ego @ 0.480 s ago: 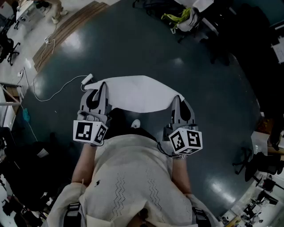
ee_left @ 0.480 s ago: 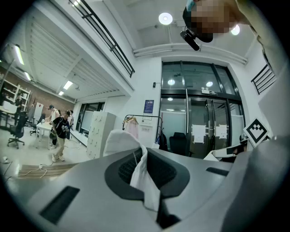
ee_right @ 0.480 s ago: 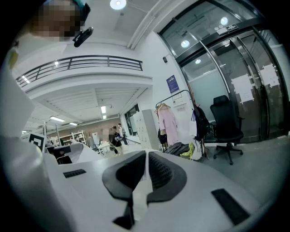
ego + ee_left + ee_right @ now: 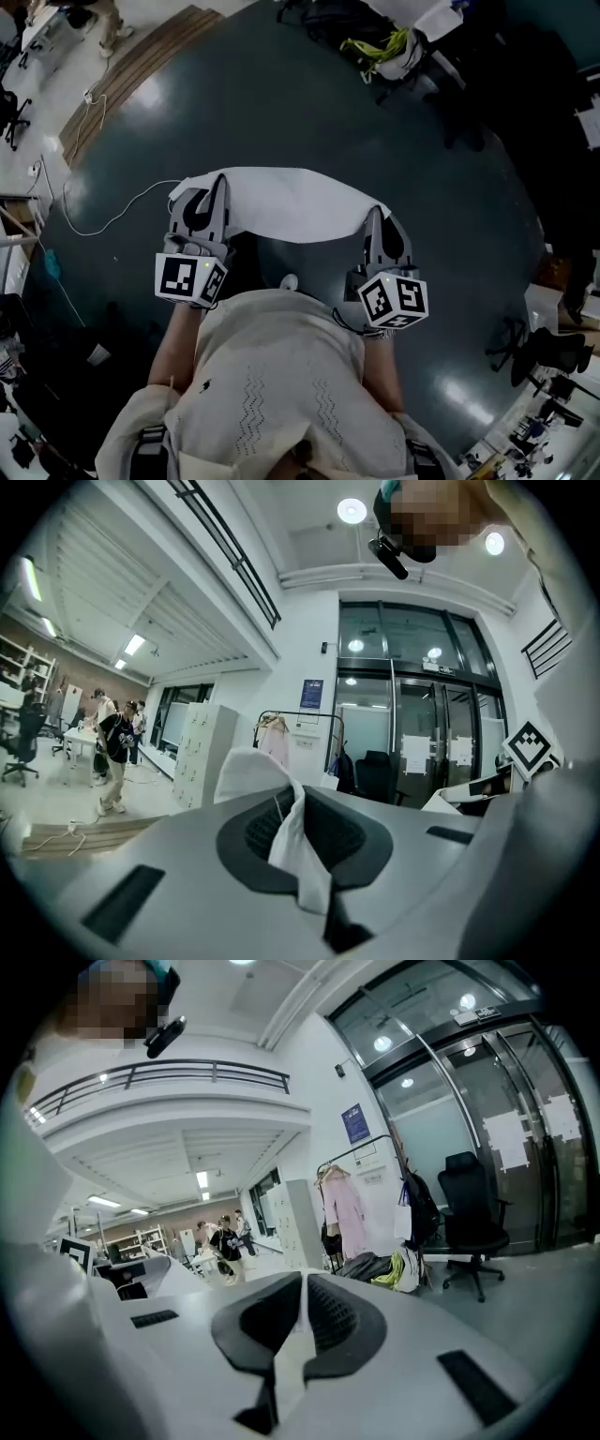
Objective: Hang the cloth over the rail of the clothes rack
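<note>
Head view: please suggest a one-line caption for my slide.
White cloth held spread between left hand-held gripper and right hand-held gripper above dark floor.

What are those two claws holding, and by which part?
A white cloth, spread between them: left gripper pinches its left end, right gripper its right end.

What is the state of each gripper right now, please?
Left gripper: closed, holding one end of the white cloth.
Right gripper: closed, holding the other end of the white cloth.
</note>
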